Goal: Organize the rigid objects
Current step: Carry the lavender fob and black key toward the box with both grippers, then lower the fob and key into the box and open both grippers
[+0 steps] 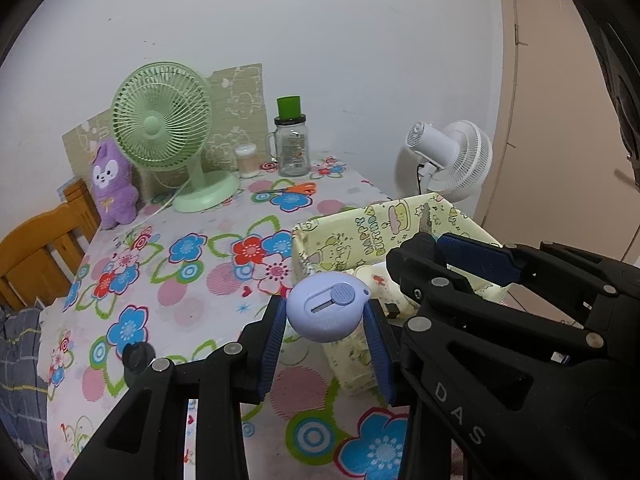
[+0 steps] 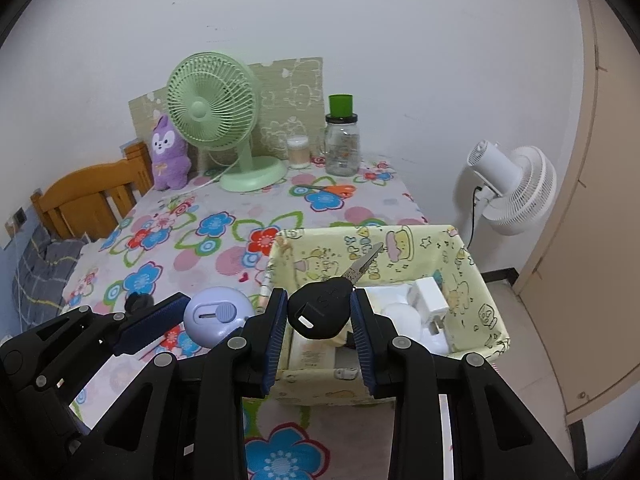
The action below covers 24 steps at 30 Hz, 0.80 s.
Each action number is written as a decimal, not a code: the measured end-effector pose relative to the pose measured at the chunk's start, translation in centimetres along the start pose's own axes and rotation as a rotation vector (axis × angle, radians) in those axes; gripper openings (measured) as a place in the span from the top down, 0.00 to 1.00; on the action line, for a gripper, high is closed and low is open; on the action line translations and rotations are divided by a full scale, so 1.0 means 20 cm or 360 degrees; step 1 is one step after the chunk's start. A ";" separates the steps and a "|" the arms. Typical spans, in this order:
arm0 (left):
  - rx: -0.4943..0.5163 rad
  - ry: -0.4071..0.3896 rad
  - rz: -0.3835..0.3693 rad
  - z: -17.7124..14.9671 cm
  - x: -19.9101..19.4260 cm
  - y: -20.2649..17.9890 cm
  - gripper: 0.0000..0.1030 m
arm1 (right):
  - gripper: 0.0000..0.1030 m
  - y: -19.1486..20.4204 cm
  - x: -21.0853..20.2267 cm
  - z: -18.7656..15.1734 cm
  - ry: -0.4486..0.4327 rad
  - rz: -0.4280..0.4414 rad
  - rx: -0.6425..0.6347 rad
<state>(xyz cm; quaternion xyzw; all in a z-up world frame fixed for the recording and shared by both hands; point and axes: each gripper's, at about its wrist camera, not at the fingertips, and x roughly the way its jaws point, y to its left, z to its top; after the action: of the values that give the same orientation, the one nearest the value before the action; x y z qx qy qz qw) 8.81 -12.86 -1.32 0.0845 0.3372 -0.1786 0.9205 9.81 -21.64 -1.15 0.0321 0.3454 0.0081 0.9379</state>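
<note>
Holding a key (image 2: 320,312) over the box (image 2: 472,264), right gripper (image 2: 320,320) is clenching it while left gripper (image 1: 326,320) is grasping a cutter (image 1: 326,310) beside the box, chargers (image 2: 430,300) already inside, scissors (image 2: 332,189) left on surface (image 2: 200,240).

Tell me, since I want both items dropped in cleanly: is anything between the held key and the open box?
Nothing visible blocks it. The right gripper holds the key over the yellow box near its front wall, top open. A white charger and other white items lie inside, with room beside them.
</note>
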 end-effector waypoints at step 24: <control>0.0062 0.0191 -0.0133 0.09 0.35 -0.17 0.60 | 0.66 -0.31 0.27 -0.01 0.0169 -0.0079 0.0166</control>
<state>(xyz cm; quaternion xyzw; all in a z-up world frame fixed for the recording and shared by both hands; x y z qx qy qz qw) 13.56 -18.48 -4.63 0.0988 0.3914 -0.2179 0.8886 13.83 -27.64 -5.15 0.0718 0.3951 -0.0315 0.9153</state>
